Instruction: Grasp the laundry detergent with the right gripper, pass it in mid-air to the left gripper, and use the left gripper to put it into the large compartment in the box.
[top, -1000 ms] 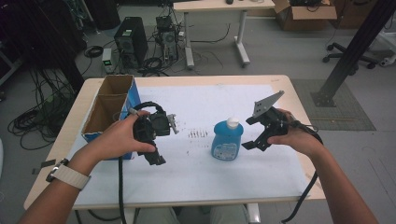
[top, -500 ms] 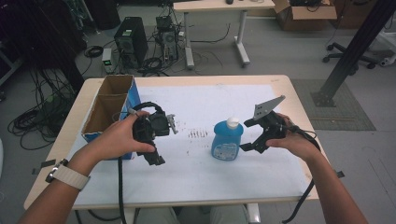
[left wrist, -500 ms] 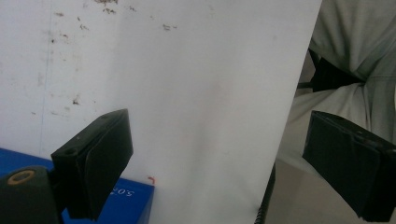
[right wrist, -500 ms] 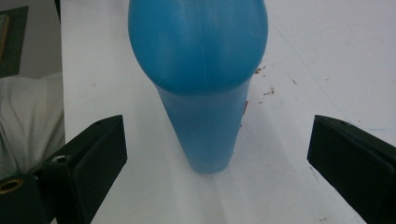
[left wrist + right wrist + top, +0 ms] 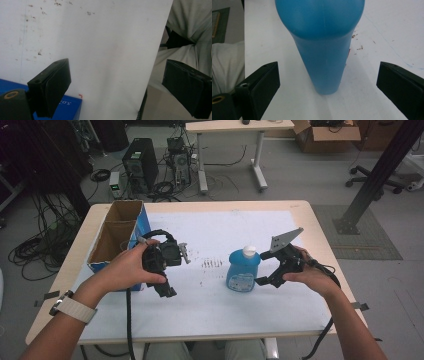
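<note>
blue and upright, the soap bottle stood on the bench, its white cap on top and its long axis vertical. the right hand-held gripper hung just beside the bottle on its right, jaws spread wide and empty, with the bottle's body centred ahead of the gap and not yet between the pads. the left hand-held gripper sat well to the bottle's left, near the cardboard box, also wide and empty. the right one looked nearer, needing a straight push toward the bottle.

Open cardboard box at table's left edge
</note>
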The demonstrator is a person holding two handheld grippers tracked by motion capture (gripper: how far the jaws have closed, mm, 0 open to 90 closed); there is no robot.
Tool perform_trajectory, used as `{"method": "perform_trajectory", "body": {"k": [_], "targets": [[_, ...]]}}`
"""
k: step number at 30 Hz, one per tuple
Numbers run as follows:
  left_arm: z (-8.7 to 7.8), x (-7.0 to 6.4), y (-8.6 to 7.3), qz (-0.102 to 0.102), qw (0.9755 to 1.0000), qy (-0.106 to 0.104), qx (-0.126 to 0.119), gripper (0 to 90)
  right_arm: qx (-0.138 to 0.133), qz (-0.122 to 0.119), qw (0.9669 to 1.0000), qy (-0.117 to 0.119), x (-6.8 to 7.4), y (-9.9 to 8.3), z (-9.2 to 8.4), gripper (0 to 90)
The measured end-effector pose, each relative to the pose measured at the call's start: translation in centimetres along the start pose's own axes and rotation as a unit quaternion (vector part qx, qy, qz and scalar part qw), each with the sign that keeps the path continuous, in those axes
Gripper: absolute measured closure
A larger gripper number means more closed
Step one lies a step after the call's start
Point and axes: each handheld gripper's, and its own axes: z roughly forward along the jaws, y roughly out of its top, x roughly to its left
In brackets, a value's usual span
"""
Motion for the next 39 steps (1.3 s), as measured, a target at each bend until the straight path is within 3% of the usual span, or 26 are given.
{"method": "perform_trajectory", "body": {"k": [19, 39], "targets": [[-0.1, -0.1, 0.1, 0.002, 1.0000, 0.000, 0.005, 8.5, -0.034, 0.006, 0.9994, 0.003, 0.0, -0.5, 0.7, 5.1], [0.0, -0.1, -0.1, -0.004, 1.0000, -0.002, 0.004, 8.5, -0.086, 0.024, 0.9960, 0.006, -0.1, -1.4, 2.2, 5.3]]}}
